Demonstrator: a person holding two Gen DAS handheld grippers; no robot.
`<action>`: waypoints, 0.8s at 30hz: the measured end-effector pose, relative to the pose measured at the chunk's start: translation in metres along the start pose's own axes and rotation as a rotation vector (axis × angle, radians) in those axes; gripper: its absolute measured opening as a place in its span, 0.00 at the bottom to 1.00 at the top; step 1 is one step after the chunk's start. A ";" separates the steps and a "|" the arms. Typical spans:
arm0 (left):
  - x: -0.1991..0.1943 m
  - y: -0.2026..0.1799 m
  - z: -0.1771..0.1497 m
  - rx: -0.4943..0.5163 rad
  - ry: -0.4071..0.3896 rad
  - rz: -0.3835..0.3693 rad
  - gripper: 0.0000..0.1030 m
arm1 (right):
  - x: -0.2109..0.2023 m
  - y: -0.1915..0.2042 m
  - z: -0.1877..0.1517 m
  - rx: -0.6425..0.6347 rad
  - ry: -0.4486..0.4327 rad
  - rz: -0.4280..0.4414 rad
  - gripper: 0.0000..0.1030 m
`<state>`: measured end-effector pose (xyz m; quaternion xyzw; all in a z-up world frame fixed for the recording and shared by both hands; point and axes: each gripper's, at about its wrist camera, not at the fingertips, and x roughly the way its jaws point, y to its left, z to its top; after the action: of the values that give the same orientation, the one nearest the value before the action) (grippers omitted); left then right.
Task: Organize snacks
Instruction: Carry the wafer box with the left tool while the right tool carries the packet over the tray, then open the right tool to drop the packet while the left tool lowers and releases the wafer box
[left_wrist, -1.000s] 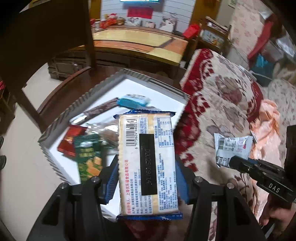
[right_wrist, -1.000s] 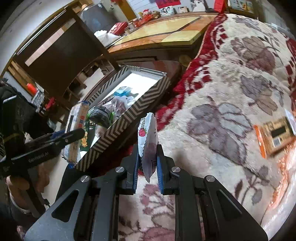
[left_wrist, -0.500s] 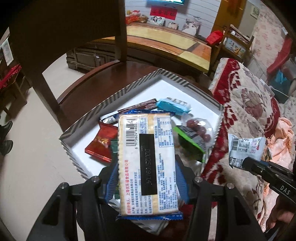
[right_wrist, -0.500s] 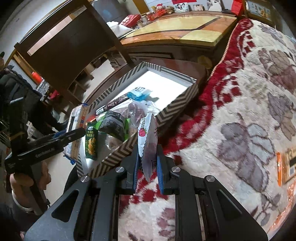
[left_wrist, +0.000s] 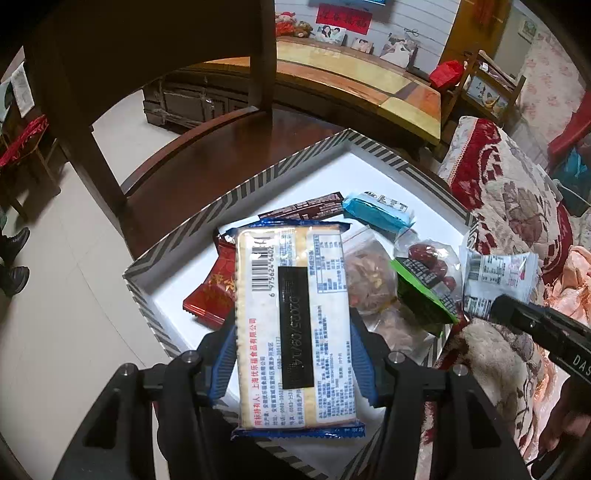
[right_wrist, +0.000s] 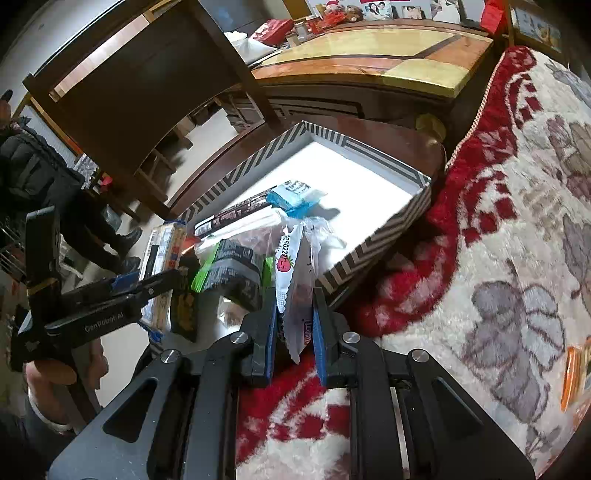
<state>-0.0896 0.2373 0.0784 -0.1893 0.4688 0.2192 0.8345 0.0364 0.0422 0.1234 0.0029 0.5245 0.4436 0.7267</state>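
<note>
Now both tongs carry snacks over the box (left_wrist: 236, 192), the striped tray on the dark wooden seat beside the blanket (right_wrist: 517, 221). Left tongs (left_wrist: 293, 343) stand about half open, clamped across the width of the cracker pack (left_wrist: 295, 325), which hangs above the near corner of the box. Right tongs (right_wrist: 293, 321) are pinched nearly closed on the white sachet (right_wrist: 291, 280), held edge-up just at the near wall of the box, close to the blanket side. Box already holds a pile at the near end: red pack (left_wrist: 212, 291), green pack (left_wrist: 424, 291), blue bar (left_wrist: 376, 214), clear bags; far half is bare white. Best bet: lower each piece onto free floor past the pile, lay the crackers flat, release one side at a time, and keep the two tongs apart so they don't knock. Risk: sachet dropping outside the wall.
</note>
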 end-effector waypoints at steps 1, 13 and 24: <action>0.001 0.000 0.000 -0.001 0.002 0.000 0.56 | 0.002 0.001 0.002 -0.003 0.001 0.000 0.15; 0.015 -0.001 0.006 -0.001 0.025 -0.001 0.56 | 0.020 -0.002 0.018 -0.002 0.010 -0.020 0.15; 0.025 0.000 0.010 -0.001 0.037 0.010 0.56 | 0.043 0.000 0.035 -0.013 0.027 -0.064 0.15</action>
<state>-0.0710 0.2473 0.0614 -0.1914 0.4848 0.2202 0.8245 0.0653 0.0861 0.1065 -0.0247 0.5313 0.4235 0.7334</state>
